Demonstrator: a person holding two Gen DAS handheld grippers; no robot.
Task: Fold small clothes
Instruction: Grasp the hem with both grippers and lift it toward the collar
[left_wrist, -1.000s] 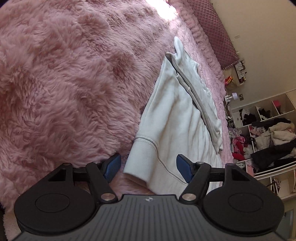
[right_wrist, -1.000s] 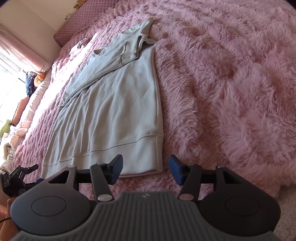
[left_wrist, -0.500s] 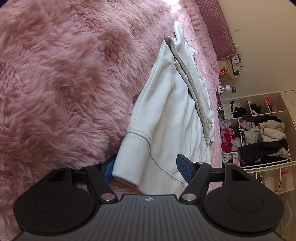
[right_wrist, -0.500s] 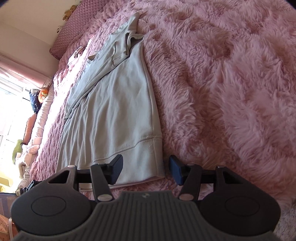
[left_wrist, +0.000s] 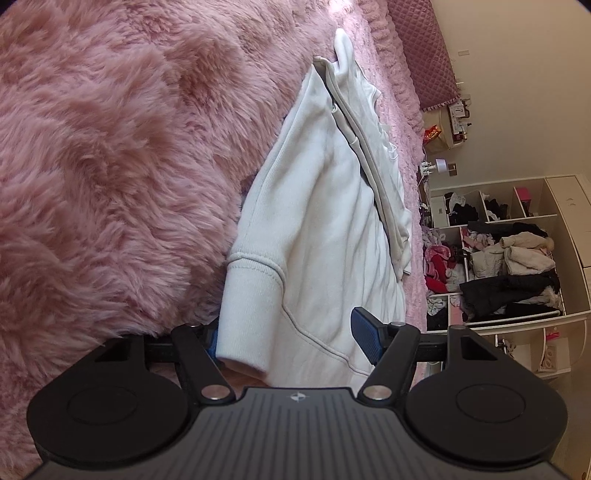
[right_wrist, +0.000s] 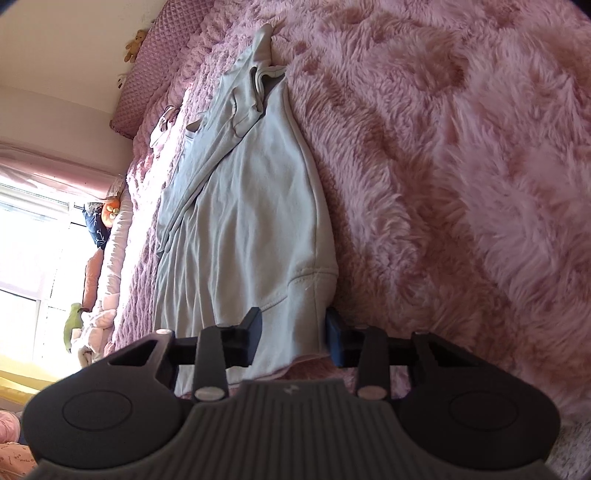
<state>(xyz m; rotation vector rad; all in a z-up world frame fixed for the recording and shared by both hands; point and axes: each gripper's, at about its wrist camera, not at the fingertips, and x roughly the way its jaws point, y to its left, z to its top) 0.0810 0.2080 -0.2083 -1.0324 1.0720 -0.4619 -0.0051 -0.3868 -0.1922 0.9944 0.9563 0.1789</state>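
Observation:
A white sweatshirt (left_wrist: 325, 229) lies flat on a fluffy pink blanket (left_wrist: 110, 147), sleeves folded across its body. It also shows in the right wrist view (right_wrist: 251, 221). My left gripper (left_wrist: 288, 332) is open, its jaws on either side of the ribbed hem at one bottom corner; the left pad is partly hidden behind the cloth. My right gripper (right_wrist: 293, 334) is open, with its jaws on either side of the other hem corner. Neither has closed on the fabric.
The pink blanket (right_wrist: 461, 166) covers the bed. A quilted pink headboard cushion (left_wrist: 424, 51) lies at the far end. White shelves full of clothes (left_wrist: 509, 258) stand beside the bed. A bright window (right_wrist: 33, 240) and soft toys are on the other side.
Both grippers have moved forward and lower onto the sweatshirt's hem, so that each hem corner now lies between open jaws. The right jaws have narrowed somewhat.

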